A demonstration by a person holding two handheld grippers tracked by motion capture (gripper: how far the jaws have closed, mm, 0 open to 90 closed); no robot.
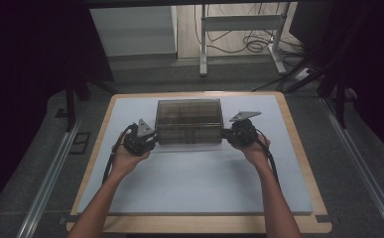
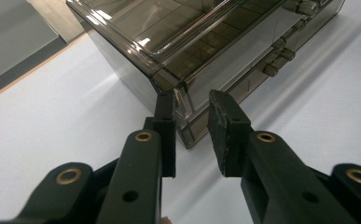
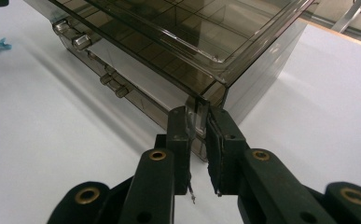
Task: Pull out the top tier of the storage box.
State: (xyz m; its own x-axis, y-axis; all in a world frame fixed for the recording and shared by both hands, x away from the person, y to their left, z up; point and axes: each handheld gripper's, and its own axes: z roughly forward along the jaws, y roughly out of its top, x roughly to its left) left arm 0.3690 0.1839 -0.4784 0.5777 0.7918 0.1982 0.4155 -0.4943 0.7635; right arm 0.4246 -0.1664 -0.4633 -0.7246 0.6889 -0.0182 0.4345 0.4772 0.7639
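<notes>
Box [image 1: 189, 121] of smoky clear plastic sits toward the far edge of the table [image 1: 194, 183], left tongs [image 1: 152, 138] and right tongs [image 1: 225, 134] at its two near corners. Left gripper view now: left tongs [image 2: 192, 119] narrow, straddling the corner wall of the box [image 2: 178, 51], one pad looking just shy of contact. Right gripper view: right tongs [image 3: 197, 135] clamped on the corner edge of the box [image 3: 169, 42]. Best to firm up both grips evenly, then lift level.

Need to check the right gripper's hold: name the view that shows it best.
Right gripper view: the right gripper pinches a front corner of the smoky drawer box. High view shows it small, beside the box.
</notes>
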